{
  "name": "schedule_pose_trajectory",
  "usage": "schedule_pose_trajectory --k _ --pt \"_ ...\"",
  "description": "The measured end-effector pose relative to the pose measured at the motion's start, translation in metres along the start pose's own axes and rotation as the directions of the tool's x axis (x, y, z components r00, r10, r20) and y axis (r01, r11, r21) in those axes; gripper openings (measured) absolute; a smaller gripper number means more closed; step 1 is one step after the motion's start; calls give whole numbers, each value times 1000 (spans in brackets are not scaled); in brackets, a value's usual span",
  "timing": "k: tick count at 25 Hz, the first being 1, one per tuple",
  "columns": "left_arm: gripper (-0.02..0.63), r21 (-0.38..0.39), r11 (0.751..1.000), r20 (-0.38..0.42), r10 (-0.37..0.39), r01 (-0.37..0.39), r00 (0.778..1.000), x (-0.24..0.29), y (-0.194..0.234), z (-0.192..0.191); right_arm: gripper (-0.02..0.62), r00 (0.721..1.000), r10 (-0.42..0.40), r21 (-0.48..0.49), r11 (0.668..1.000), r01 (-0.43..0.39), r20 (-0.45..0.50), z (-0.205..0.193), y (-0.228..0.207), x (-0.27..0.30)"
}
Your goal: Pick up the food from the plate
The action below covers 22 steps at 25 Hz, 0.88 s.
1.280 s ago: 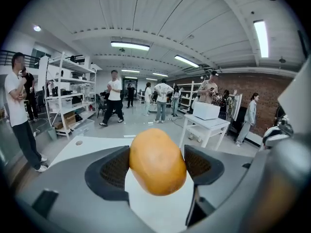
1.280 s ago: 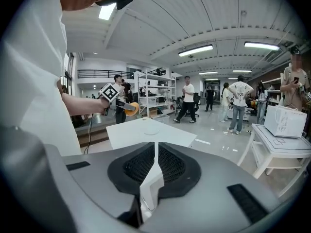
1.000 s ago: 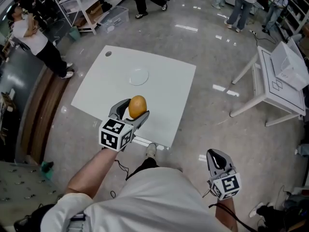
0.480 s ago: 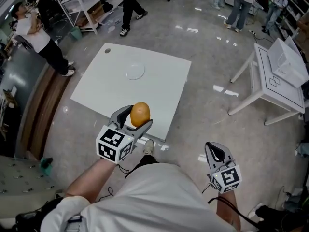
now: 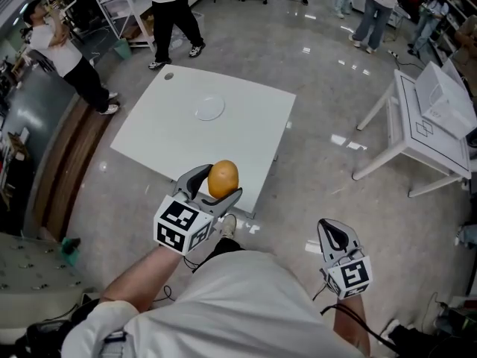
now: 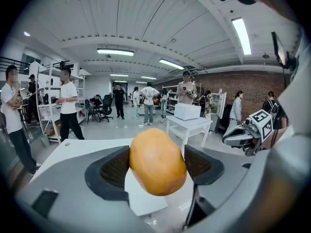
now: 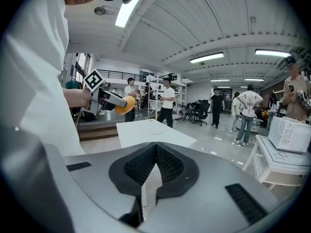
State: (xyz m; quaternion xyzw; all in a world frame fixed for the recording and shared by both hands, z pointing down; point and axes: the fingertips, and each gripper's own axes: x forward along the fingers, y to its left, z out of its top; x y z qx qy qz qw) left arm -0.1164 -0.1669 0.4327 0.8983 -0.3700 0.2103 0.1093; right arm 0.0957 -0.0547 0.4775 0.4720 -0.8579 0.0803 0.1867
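- Drawn back since a second before, the left gripper point(image 5: 218, 183) clamped the smooth, oval orange food point(image 5: 223, 179) over the white tabletop point(image 5: 171, 140) near its edge.
- Mesh-textured pads point(image 7: 139, 167) of the right gripper point(image 5: 329, 227) met, nothing between.

One food piece point(image 5: 223, 179), one plate point(image 5: 209, 108) at twelve o'clock, two tables: big table point(image 5: 246, 125), small table point(image 5: 417, 154) at three o'clock.
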Motion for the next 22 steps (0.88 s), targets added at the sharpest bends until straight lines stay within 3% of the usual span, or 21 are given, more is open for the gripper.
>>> schedule_pose_trajectory --k 4,22 --pt "360 -4 1000 0 -2 2 1000 18 -8 -3 15 1000 3 1 1000 -3 2 -11 -14 1" --pt "360 -16 1000 5 -17 18 1000 17 18 14 14 1000 14 0 1000 -14 -19 13 -4 20"
